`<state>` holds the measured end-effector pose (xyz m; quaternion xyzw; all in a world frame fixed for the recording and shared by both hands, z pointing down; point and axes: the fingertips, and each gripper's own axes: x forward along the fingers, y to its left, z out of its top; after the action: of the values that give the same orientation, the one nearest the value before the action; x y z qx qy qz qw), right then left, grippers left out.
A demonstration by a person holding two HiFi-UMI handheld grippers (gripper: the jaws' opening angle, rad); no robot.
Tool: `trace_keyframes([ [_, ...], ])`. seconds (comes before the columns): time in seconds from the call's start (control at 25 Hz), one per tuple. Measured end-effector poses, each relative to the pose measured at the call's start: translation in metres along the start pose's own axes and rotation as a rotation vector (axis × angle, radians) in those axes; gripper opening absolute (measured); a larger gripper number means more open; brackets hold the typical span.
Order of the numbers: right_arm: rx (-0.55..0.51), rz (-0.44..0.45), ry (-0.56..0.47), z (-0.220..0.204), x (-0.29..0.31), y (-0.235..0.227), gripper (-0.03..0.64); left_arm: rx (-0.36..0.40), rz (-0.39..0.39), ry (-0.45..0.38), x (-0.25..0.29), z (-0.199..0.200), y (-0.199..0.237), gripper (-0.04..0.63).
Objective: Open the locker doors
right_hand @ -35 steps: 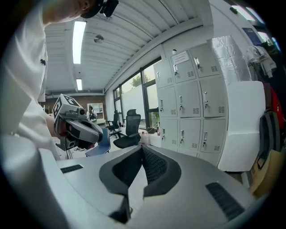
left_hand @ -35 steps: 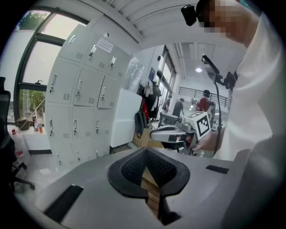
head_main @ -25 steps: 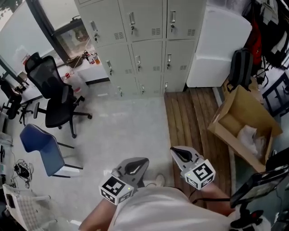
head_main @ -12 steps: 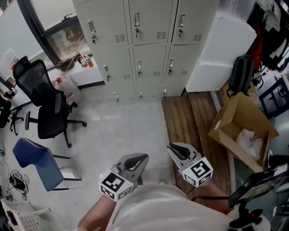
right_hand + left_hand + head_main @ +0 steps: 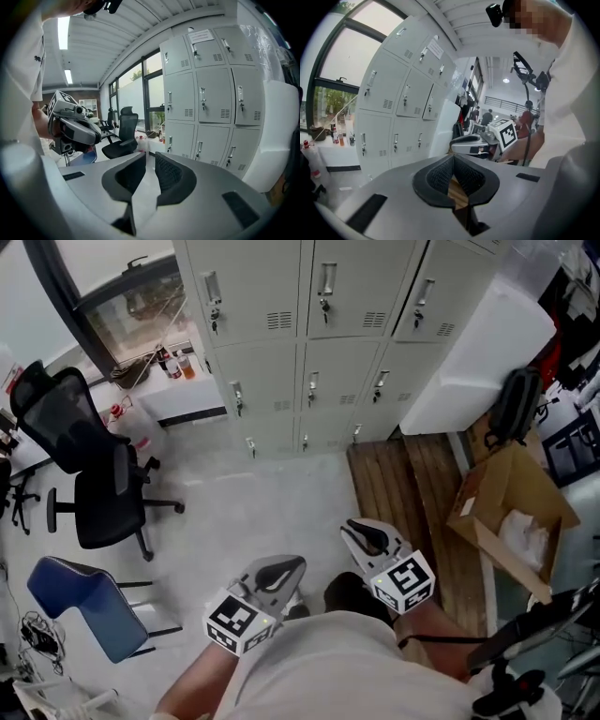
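Head view: the lockers point(image 5: 319, 343) stand at twelve o'clock, every door closed, well apart from both tools. The left gripper point(image 5: 278, 570) at six and the right gripper point(image 5: 364, 535) at five ride low before the body, probably just carried until a handle point(image 5: 326, 282) comes within reach. Left gripper view: jaws pressed together, holding nothing, lockers at ten o'clock. Right gripper view: jaws all but touching, a thin slit, empty; doors at one o'clock.

Grey lockers point(image 5: 349, 362), blk chair point(image 5: 101, 495), blue chair point(image 5: 77, 598)
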<state>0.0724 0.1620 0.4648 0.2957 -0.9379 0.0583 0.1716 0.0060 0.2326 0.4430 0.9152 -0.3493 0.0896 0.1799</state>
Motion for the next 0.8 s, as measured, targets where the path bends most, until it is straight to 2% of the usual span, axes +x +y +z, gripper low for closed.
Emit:
trace_keyframes([
  [0.2, -0.003, -0.015, 0.020, 0.007, 0.052, -0.041, 0.020, -0.033, 0.007, -0.005, 0.010, 0.007, 0.046, 0.011],
  [0.4, 0.084, -0.034, 0.009, 0.005, 0.118, -0.106, 0.021, -0.060, 0.047, 0.015, 0.034, 0.018, 0.093, 0.011],
  [0.56, 0.114, -0.044, 0.012, 0.001, 0.175, -0.165, 0.077, -0.098, 0.070, 0.039, 0.065, 0.029, 0.131, 0.011],
  [0.8, 0.143, -0.066, 0.047, -0.025, 0.264, -0.249, 0.077, -0.114, 0.082, 0.096, 0.120, 0.036, 0.185, 0.011],
])
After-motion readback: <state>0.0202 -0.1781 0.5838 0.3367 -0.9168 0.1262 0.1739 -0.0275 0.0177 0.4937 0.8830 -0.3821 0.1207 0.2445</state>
